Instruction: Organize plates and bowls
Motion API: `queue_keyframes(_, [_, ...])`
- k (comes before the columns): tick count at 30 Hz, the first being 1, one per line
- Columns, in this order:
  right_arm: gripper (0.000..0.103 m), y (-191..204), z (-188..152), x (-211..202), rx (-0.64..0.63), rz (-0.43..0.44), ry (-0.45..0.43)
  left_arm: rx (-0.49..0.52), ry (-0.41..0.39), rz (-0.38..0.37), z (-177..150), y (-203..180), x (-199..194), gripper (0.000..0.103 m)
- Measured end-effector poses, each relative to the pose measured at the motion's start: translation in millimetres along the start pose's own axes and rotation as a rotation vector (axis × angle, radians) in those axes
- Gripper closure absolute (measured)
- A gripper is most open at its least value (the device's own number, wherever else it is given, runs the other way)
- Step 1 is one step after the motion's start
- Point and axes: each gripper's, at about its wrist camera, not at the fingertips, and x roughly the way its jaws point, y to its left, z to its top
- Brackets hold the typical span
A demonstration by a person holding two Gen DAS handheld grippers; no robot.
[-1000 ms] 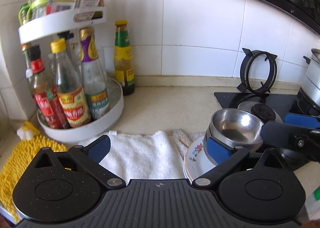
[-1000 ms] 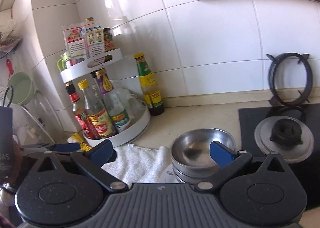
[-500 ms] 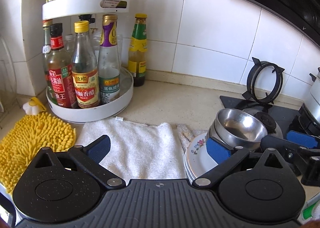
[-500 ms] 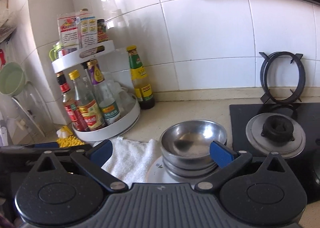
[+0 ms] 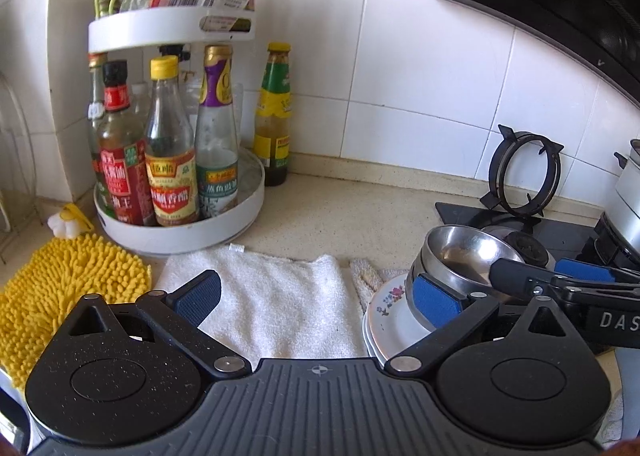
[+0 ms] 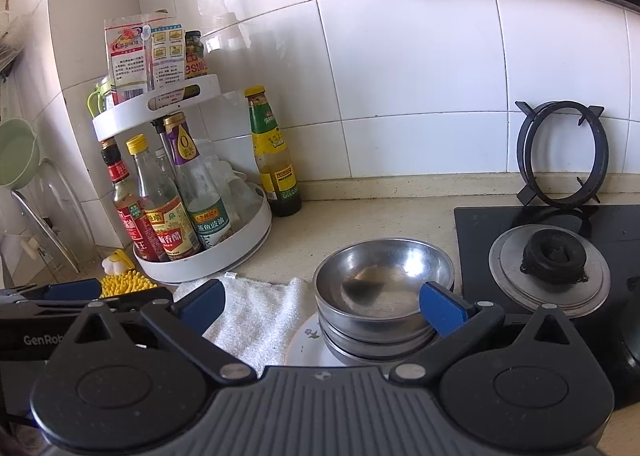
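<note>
Bench (image 6: 360, 216), speckled beige, against a white-tiled wall. Black hob (image 6: 560, 224) at its right end, with a loose pan support (image 6: 560, 160) leaning on the tiles. Two-tier white condiment rack (image 5: 180, 232) at the left, a green-labelled bottle (image 5: 274, 124) just beside it. White towel (image 5: 272, 296) between rack and hob. Flowered plates (image 5: 384, 316), stacked beside the towel, carry nested steel bowls (image 6: 384, 284). Left gripper (image 5: 316, 296): jaws wide open, empty, over the towel. Right gripper (image 6: 320, 306): jaws open, spanning the bowls without clamping them.
</note>
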Motion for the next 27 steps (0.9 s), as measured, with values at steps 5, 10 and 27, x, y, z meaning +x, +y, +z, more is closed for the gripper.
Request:
queue_keyframes(5, [0.0,3.7,-2.1,0.7,-0.006,-0.015,0.0,0.002,0.007,0.005,0.9,1.5,1.2,0.0])
queue_keyframes(10, [0.0,5.5,-4.7,0.3,0.001,-0.006,0.007,0.002,0.023,0.018,0.1,3.0,2.6,0.0])
queue_keyframes(27, [0.0,8.0,-6.2,-0.9,-0.003,-0.009,0.017,0.011,0.035,0.026,-1.0,6.2,-0.5,0.0])
